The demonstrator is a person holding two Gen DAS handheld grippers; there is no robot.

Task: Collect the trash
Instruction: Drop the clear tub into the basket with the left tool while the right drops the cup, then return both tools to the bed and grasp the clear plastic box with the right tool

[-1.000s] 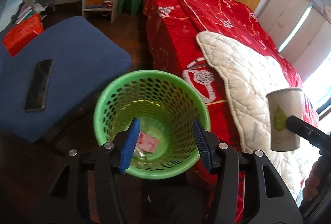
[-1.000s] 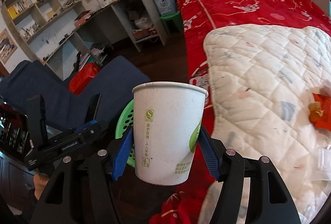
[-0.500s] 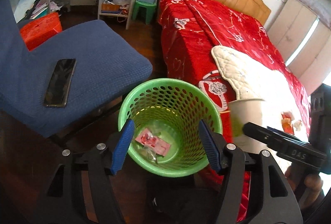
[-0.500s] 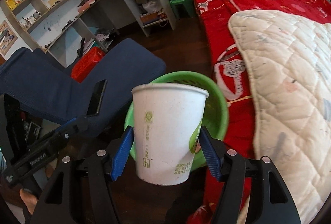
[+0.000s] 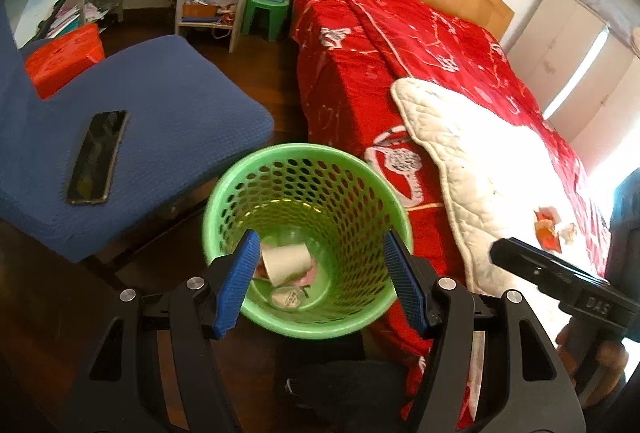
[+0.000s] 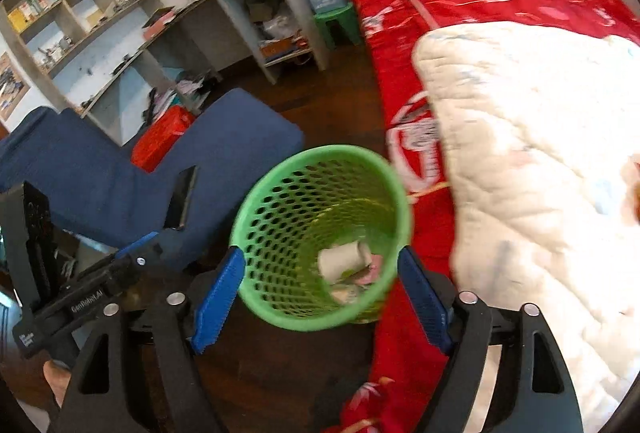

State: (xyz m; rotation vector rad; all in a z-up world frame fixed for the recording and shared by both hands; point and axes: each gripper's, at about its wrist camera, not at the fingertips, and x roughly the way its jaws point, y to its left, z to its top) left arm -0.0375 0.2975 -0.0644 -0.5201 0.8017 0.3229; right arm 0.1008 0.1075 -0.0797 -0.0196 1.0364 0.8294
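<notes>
A green perforated waste basket [image 5: 308, 169] stands on the dark floor beside the bed; it also shows in the right wrist view [image 6: 276, 201]. A white paper cup [image 5: 286, 262] lies on its side at the bottom among pink wrappers, and it shows in the right wrist view [image 6: 344, 259] too. My left gripper [image 5: 320, 281] is open and empty, just above the basket's near rim. My right gripper [image 6: 320, 299] is open and empty above the basket. Orange and white wrappers [image 5: 554, 227] lie on the white quilt [image 5: 480, 169].
A blue chair seat [image 5: 160, 105] with a black phone [image 5: 98, 155] on it stands left of the basket. The red-covered bed [image 5: 400, 45] is to the right. A desk with shelves [image 6: 168, 33], a red bag [image 5: 62, 61] and a green stool [image 5: 266, 13] stand behind.
My right gripper has opened and let go of the paper cup, which now lies inside the basket. Both grippers have shifted a little over the basket.
</notes>
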